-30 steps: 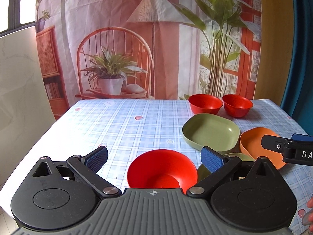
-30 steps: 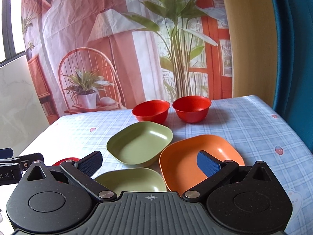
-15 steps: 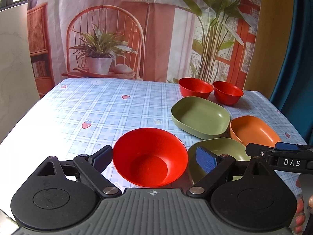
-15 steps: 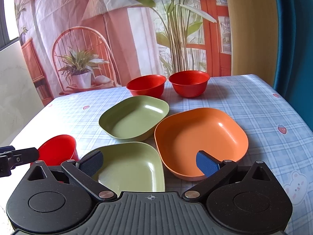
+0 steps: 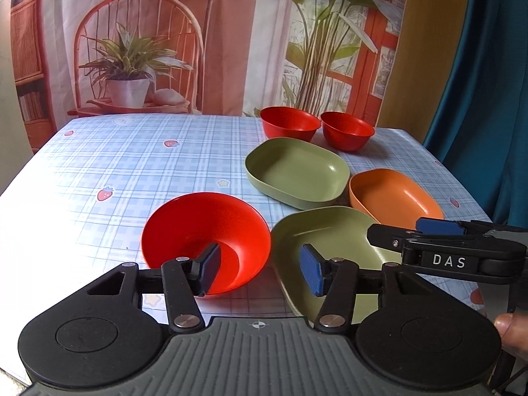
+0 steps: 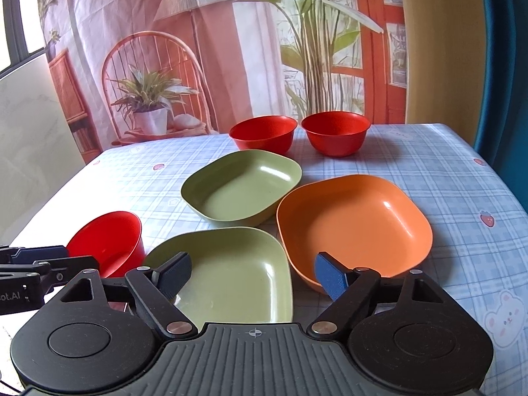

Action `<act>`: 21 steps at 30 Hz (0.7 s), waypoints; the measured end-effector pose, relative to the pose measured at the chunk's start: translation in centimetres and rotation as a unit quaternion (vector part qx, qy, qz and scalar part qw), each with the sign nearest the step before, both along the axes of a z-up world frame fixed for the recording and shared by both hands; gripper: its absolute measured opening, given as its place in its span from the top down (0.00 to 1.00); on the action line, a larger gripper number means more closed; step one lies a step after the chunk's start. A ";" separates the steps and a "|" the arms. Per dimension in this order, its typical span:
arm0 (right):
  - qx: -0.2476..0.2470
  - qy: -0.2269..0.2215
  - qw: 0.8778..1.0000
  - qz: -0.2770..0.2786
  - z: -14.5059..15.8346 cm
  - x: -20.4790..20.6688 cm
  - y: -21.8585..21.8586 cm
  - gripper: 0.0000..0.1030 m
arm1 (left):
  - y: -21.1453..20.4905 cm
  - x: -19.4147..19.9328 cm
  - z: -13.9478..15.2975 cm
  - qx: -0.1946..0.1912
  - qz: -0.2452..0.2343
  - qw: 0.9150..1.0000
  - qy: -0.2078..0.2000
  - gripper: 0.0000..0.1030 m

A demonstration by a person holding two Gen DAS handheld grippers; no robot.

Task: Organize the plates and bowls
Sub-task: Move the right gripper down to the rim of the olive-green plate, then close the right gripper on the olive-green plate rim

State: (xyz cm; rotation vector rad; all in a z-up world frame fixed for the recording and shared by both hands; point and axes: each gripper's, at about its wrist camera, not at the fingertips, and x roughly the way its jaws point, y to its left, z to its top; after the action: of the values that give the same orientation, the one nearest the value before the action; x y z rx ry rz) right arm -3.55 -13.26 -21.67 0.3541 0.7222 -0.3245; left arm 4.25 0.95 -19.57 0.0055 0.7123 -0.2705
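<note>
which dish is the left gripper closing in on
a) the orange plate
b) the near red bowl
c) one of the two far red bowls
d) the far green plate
b: the left gripper has one finger pad inside the near red bowl and its other pad beyond the rim, jaws open.

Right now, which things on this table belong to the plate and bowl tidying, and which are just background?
Belong to the job:
near red bowl
two far red bowls
two green plates
orange plate

Just there:
checked tablecloth
printed backdrop
blue curtain
</note>
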 end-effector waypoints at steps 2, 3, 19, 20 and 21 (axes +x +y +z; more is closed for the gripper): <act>0.000 0.002 1.000 0.003 0.1 0.0 0.1 0.29 | -0.2 -0.1 0.0 -0.007 -0.012 1.000 0.004 0.52; 0.002 0.005 1.000 0.004 0.0 -0.1 0.1 0.30 | -0.3 -0.1 -0.1 -0.012 -0.019 1.000 0.009 0.54; 0.028 0.044 0.999 -0.003 -1.4 -0.1 -0.5 0.52 | -1.6 1.8 -3.4 -0.037 -0.056 0.992 0.103 0.70; 0.031 0.045 0.998 -0.003 -1.5 -0.1 -0.6 0.54 | -1.6 2.0 -3.6 -0.038 -0.054 0.992 0.105 0.70; 0.034 0.047 0.998 -0.003 -1.7 -0.1 -0.6 0.55 | -1.6 2.1 -3.8 -0.037 -0.052 0.992 0.106 0.70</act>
State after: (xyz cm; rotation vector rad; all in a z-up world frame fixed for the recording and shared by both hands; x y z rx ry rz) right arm -3.64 -13.87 -23.37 0.4066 0.8268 -0.3246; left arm 6.39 -0.67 -23.36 -0.0581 0.9136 -0.4007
